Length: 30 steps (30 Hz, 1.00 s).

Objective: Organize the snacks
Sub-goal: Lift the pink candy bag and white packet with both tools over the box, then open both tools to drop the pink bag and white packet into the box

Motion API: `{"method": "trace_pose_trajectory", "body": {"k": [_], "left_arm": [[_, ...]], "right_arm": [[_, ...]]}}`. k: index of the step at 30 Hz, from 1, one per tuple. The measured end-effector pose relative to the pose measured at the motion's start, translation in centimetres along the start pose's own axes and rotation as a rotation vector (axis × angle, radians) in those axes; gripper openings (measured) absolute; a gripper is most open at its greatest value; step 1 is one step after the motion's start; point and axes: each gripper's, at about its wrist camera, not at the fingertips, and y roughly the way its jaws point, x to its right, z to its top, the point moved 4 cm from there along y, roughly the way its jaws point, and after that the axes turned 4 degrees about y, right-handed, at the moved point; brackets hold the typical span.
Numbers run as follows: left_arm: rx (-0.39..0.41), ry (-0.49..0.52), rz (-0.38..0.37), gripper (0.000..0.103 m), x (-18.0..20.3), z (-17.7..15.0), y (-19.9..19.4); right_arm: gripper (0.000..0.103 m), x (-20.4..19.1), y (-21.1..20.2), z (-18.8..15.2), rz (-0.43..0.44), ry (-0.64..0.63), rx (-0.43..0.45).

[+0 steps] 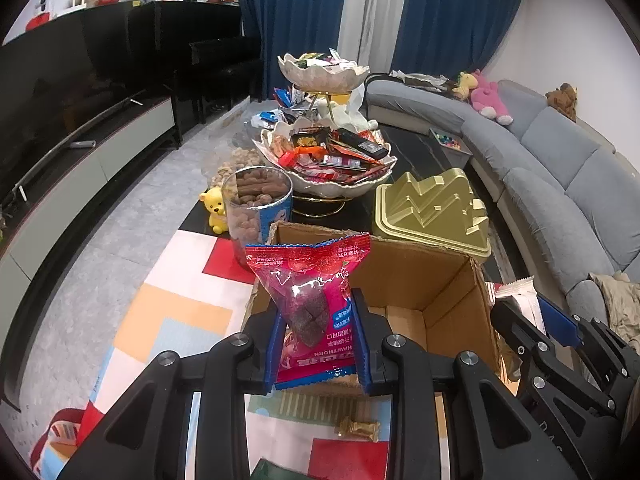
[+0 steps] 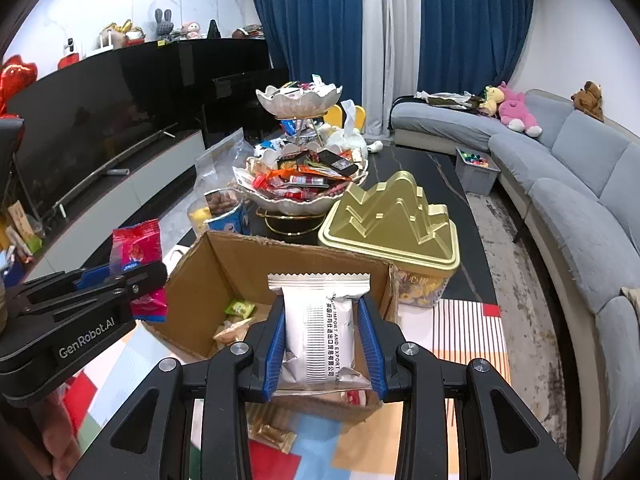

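Note:
My left gripper (image 1: 316, 320) is shut on a red hawthorn snack packet (image 1: 312, 280) and holds it above the near left edge of an open cardboard box (image 1: 420, 276). My right gripper (image 2: 322, 320) is shut on a white snack packet (image 2: 318, 320) over the box's near side (image 2: 224, 264). In the right wrist view the box holds a green packet (image 2: 240, 309) and some tan packets. The left gripper (image 2: 120, 280) with the red packet (image 2: 136, 248) shows at the left of the right wrist view. The right gripper (image 1: 532, 320) shows at the right of the left wrist view.
Behind the box stand a gold mountain-shaped tin (image 2: 392, 220), a jar of nuts (image 1: 258, 204), a tiered shell dish full of snacks (image 1: 328, 156) and a yellow bear toy (image 1: 214, 208). A gold candy (image 1: 358, 428) lies on the coloured mat. A grey sofa (image 2: 580, 184) runs along the right.

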Motion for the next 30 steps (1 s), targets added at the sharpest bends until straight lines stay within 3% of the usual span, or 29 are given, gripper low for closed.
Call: {"method": "trace_pose_trajectory", "body": {"k": [23, 27, 30], "left_arm": [[-0.092, 0.020, -0.013, 0.031, 0.2, -0.4, 5.2], [-0.096, 0.011, -0.009, 0.040, 0.0, -0.5, 5.1], [-0.083, 0.002, -0.001, 0.057, -0.2, -0.4, 4.6]], "right_arm": [[0.037, -0.4, 4.0, 1.0, 0.018, -0.029, -0.035], [0.037, -0.3, 3.7, 1.2, 0.019, -0.031, -0.025], [0.041, -0.2, 3.4, 1.3, 0.014, -0.026, -0.021]]}}
